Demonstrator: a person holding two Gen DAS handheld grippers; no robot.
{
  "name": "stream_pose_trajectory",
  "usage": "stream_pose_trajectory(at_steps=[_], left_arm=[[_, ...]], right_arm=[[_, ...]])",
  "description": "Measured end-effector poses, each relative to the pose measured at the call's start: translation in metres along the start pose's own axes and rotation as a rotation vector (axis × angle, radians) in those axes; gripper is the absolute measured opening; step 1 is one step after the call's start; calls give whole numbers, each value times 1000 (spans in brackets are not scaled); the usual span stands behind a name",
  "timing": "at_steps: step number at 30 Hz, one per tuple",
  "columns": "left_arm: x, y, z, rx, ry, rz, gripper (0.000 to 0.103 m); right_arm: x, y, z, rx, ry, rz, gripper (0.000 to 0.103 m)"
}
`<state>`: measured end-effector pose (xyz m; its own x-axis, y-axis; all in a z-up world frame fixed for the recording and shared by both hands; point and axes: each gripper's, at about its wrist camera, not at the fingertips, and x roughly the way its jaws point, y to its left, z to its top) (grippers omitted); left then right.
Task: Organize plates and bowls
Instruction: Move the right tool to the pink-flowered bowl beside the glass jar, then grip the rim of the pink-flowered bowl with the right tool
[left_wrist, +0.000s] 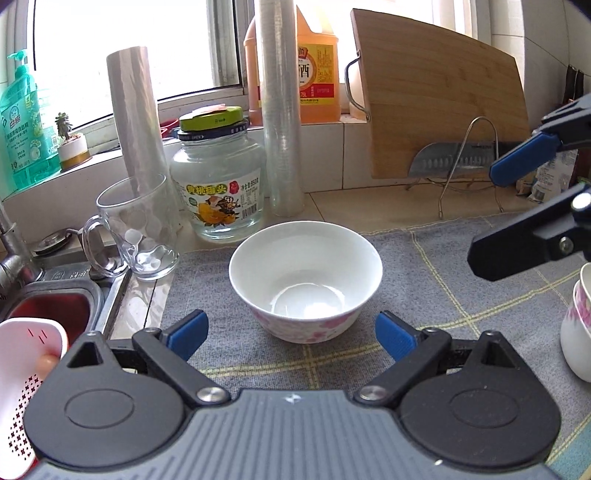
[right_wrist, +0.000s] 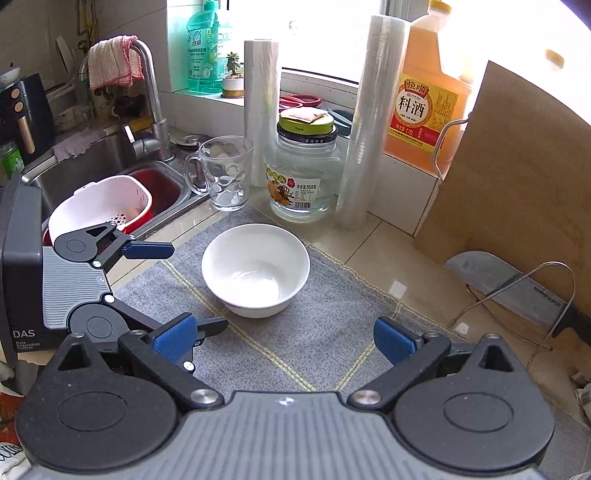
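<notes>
The white bowl (left_wrist: 305, 278) sits upright on the grey mat (left_wrist: 424, 280), just in front of the glass jar (left_wrist: 218, 184). The left gripper (left_wrist: 291, 338) hovers before it, jaws spread, holding nothing. The right gripper (right_wrist: 282, 339) approaches from beside it, also spread and not touching.

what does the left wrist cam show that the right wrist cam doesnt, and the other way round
Only the left wrist view: more bowls at the right edge of the mat, and the right gripper seen from outside, jaws open.

Only the right wrist view: the faucet with a cloth draped over it, and the left gripper seen from outside, jaws open.

Both: the white bowl upright on the grey mat, the glass mug, the glass jar, the cutting board and the cleaver.
</notes>
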<state>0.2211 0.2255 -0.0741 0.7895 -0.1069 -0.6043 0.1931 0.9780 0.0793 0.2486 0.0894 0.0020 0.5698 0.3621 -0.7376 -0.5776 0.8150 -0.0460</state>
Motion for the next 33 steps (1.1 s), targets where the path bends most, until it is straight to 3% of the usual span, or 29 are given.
stream_pose_trajectory(at_steps=[10, 16, 24, 33], left_arm=[[23, 1, 0, 75, 8, -23, 96], [31, 6, 1, 88, 14, -76, 92], [34, 10, 3, 82, 8, -123, 88], [35, 10, 3, 83, 10, -127, 89]], right_arm=[[53, -4, 28, -6, 76, 61, 102], [81, -7, 40, -7, 111, 90, 99], [112, -13, 53, 1, 150, 122, 92], [136, -19, 60, 12, 177, 164, 80]])
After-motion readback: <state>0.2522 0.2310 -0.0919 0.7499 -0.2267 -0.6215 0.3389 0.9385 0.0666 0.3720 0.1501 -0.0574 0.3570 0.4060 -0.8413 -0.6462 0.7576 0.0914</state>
